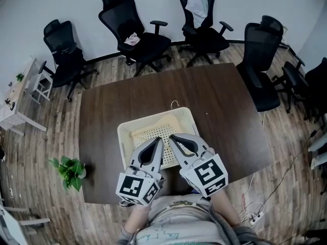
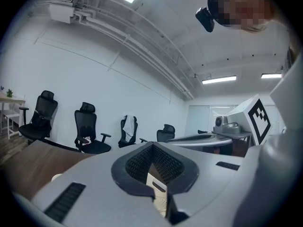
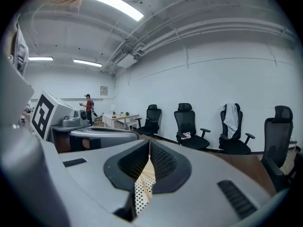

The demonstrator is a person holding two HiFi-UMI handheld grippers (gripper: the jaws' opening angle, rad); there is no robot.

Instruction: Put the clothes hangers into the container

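Observation:
A cream perforated basket (image 1: 190, 118) stands on the dark brown table (image 1: 112, 116), near its front edge. Pale wooden hangers (image 1: 152, 127) lie inside it, and a wire hook (image 1: 174, 104) sticks up over the far rim. Both grippers hover side by side above the basket's near half. My left gripper (image 1: 160, 140) (image 2: 152, 145) is shut, with nothing between its jaws. My right gripper (image 1: 171, 136) (image 3: 149, 142) is shut too and holds nothing. Through the gap under each pair of jaws I see a strip of the basket (image 2: 159, 198) (image 3: 140, 188).
Several black office chairs ring the far side of the table; one (image 1: 198, 6) has a white garment over its back. A potted plant (image 1: 69, 170) stands on the floor at the left, beyond it a white side table (image 1: 15, 98). Cables (image 1: 254, 214) lie at the lower right.

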